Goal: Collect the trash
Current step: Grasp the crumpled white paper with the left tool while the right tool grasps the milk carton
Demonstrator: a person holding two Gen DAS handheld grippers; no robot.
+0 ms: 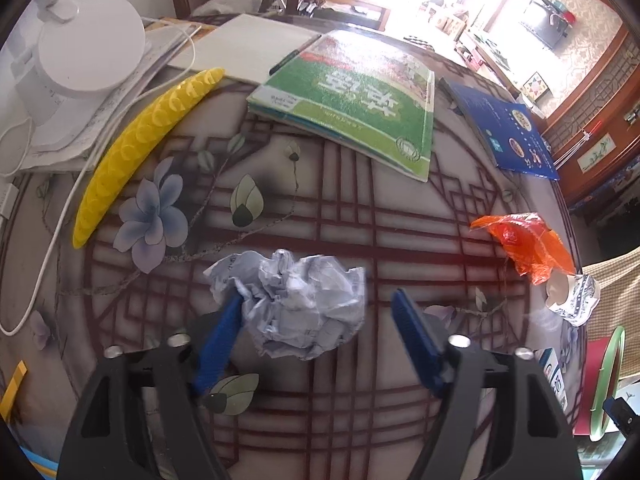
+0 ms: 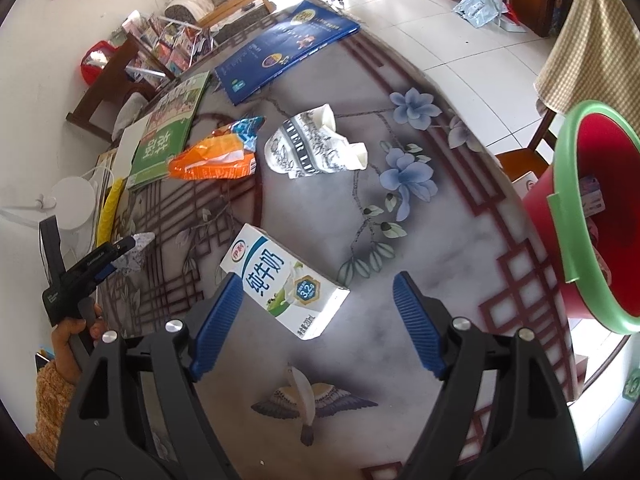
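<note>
Left gripper [image 1: 316, 300] hangs low over the worktop [image 1: 360, 208], jaws spread wide, the crumpled paper ball [image 1: 296, 304] lying between them against the left finger; right gripper [image 2: 318, 292] likewise spread, a milk carton [image 2: 280, 280] lying flat between its jaws; orange wrapper [image 2: 212, 162] and crushed cup [image 2: 312, 144] beyond; red bin [image 2: 592, 216] at the worktop's edge.

We see our right claw [image 2: 318, 300] spread wide around a milk carton [image 2: 284, 282] lying on the bench [image 2: 440, 240], beside a red bucket [image 2: 592, 216].
</note>
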